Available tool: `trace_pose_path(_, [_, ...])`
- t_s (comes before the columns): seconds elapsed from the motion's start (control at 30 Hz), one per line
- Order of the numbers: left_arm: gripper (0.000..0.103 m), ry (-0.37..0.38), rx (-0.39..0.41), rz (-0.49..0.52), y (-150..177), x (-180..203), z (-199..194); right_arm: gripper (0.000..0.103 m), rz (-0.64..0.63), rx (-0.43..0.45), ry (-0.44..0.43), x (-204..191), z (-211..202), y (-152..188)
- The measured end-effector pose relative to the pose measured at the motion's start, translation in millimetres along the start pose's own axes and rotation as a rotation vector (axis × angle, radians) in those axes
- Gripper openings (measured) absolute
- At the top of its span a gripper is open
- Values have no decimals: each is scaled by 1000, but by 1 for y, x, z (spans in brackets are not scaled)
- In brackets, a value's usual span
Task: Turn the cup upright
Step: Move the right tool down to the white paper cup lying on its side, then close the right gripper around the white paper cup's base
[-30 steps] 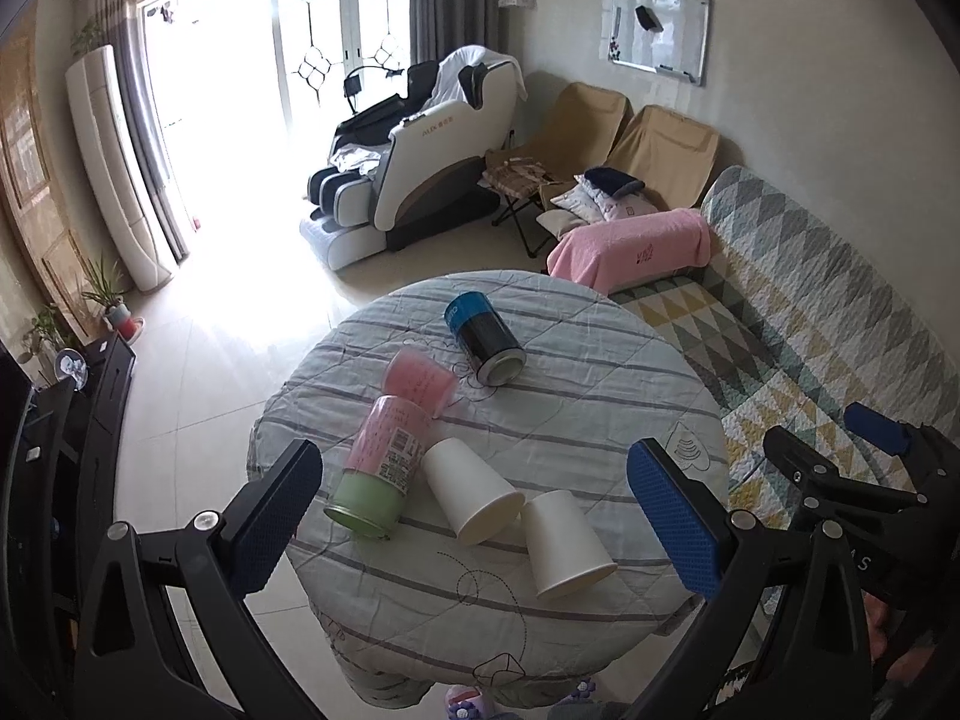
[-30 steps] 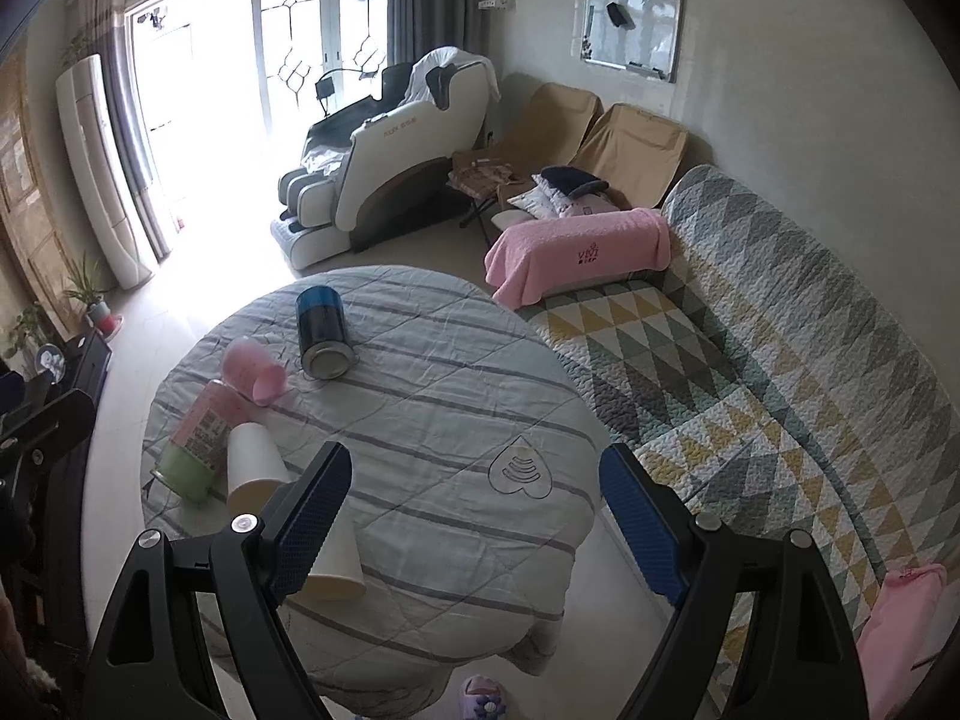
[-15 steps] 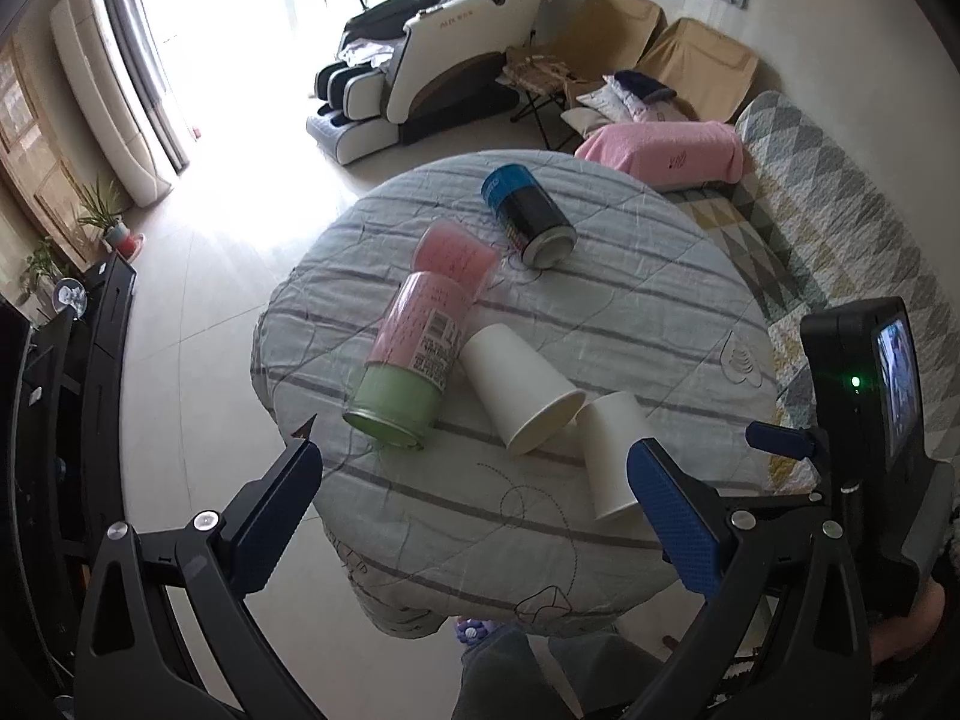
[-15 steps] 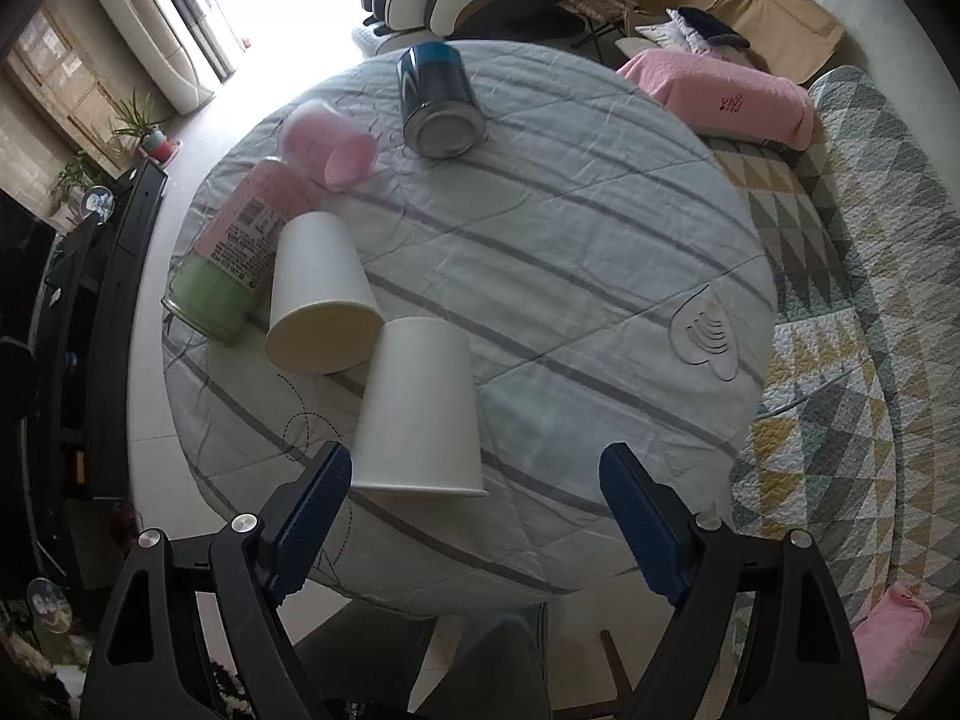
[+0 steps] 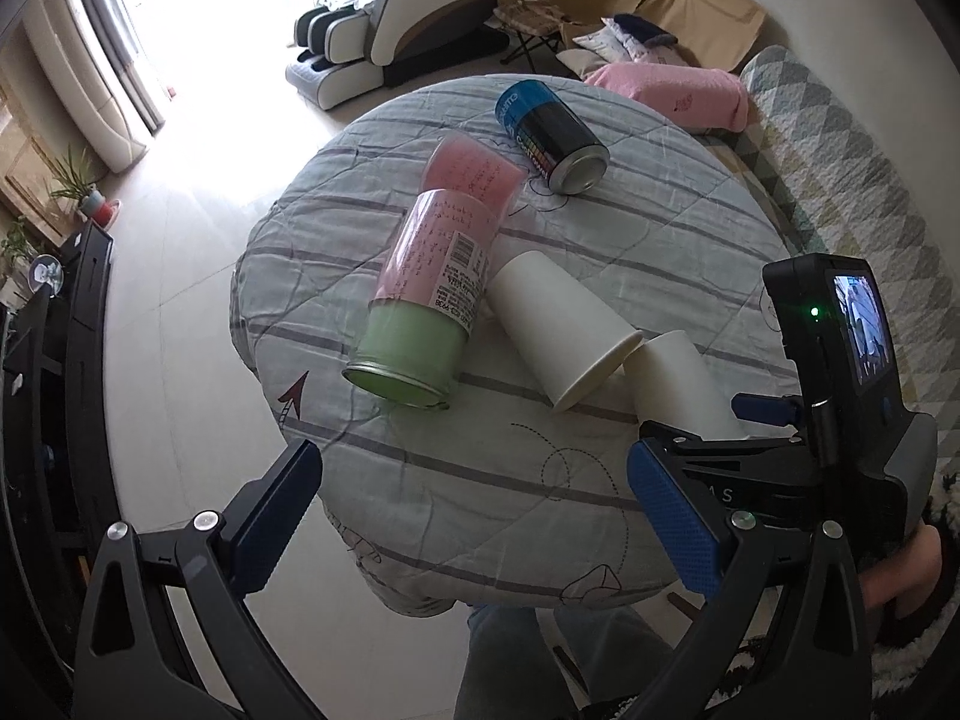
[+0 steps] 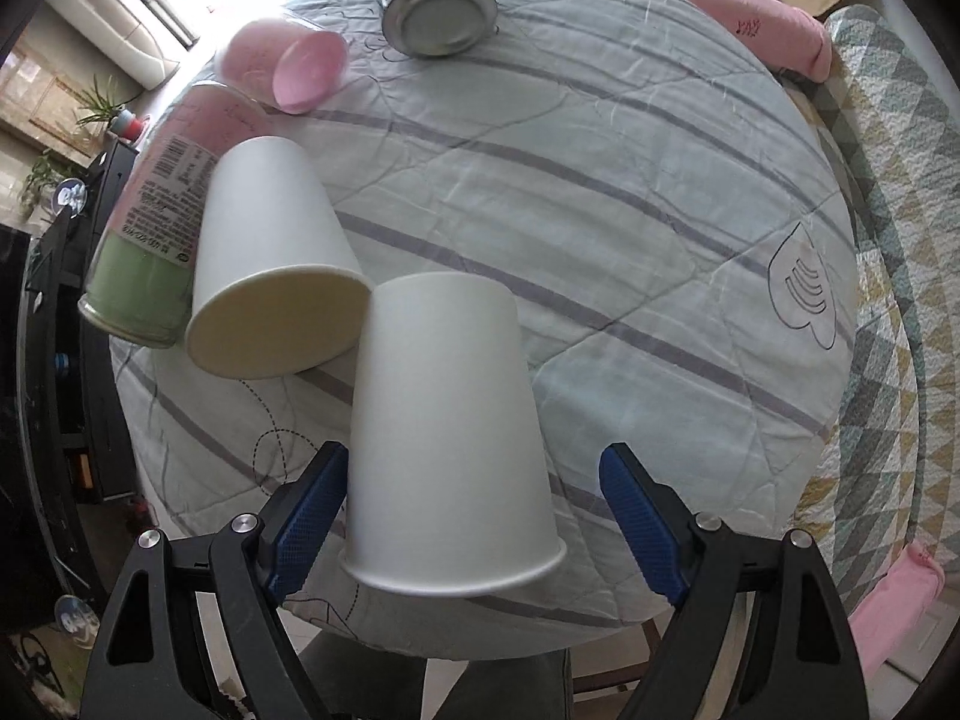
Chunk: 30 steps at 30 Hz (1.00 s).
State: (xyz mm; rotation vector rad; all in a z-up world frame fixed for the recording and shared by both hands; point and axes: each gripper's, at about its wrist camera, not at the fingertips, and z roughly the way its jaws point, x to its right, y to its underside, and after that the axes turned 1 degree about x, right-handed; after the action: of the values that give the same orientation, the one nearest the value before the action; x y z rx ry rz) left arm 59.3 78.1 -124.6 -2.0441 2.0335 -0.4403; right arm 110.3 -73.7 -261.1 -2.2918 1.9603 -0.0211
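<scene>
Cup (image 6: 447, 438): we see it lying on its side at the counter (image 6: 600, 180) near edge, rim toward us.
Right gripper (image 6: 474, 516): fingers spread, straddling the cup's wide end, ready to clamp.
Left gripper (image 5: 474, 510): fingers apart, empty, held back to leave room.

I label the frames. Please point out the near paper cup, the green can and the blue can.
near paper cup (image 6: 447, 438), right wrist view, side wall
green can (image 5: 414, 348), left wrist view, green band
blue can (image 5: 552, 132), left wrist view, side
</scene>
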Motion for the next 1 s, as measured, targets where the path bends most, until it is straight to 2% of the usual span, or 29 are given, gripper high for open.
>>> trace_pose_path(0.13, [103,14,-13,16,-2,0,9,86,40,-20,-20,4,9,1])
trace_pose_path(0.27, [103,31,-23,19,-4,-1,16,69,64,-9,-53,12,9,3])
trace_pose_path(0.33, [103,38,-19,21,-5,1,17,69,60,0,-63,14,5,4])
trace_pose_path(0.47, [103,25,-11,13,-8,10,16,69,4,15,-84,29,-11,4])
trace_pose_path(0.57, [103,13,-1,-3,-12,20,14,69,-138,25,-69,39,-24,-1])
trace_pose_path(0.67, [103,-9,6,-40,-15,32,12,69,-374,31,-24,44,-38,-10])
trace_pose_path(0.73, [103,-27,11,-90,-17,39,11,69,-597,41,10,46,-48,-16])
trace_pose_path(0.83, [103,-49,12,-193,-18,49,14,69,-1001,50,106,42,-59,-18])
trace_pose_path(1.0, [103,-92,-5,-368,-11,60,26,68,-1793,103,261,54,-53,-1])
